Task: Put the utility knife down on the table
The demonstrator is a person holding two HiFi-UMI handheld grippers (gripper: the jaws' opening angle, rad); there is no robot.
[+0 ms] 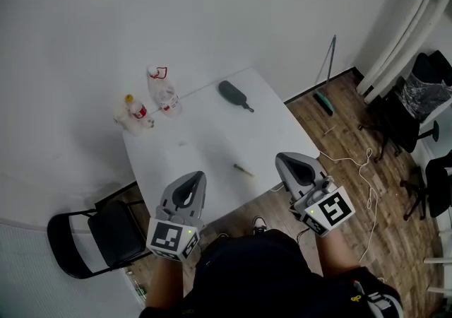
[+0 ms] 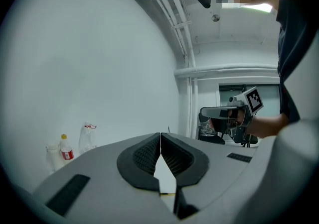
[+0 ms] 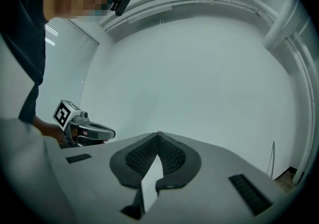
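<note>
Head view, utility knife (image 1: 244, 169) lying flat on the white table (image 1: 205, 136) near its front edge, left gripper (image 1: 200, 177) and right gripper (image 1: 286, 163) either side, apart from it, each with jaws pressed together on nothing, two bottles (image 1: 164, 90) at the far left corner.

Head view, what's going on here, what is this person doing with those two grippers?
A person stands at the near edge of a white table with a gripper in each hand. The left gripper and right gripper are both shut and hold nothing. A small slim thing, apparently the utility knife, lies on the table between them, touching neither. Farther back lie a dark paddle-shaped tool and two bottles at the far left corner.
</note>
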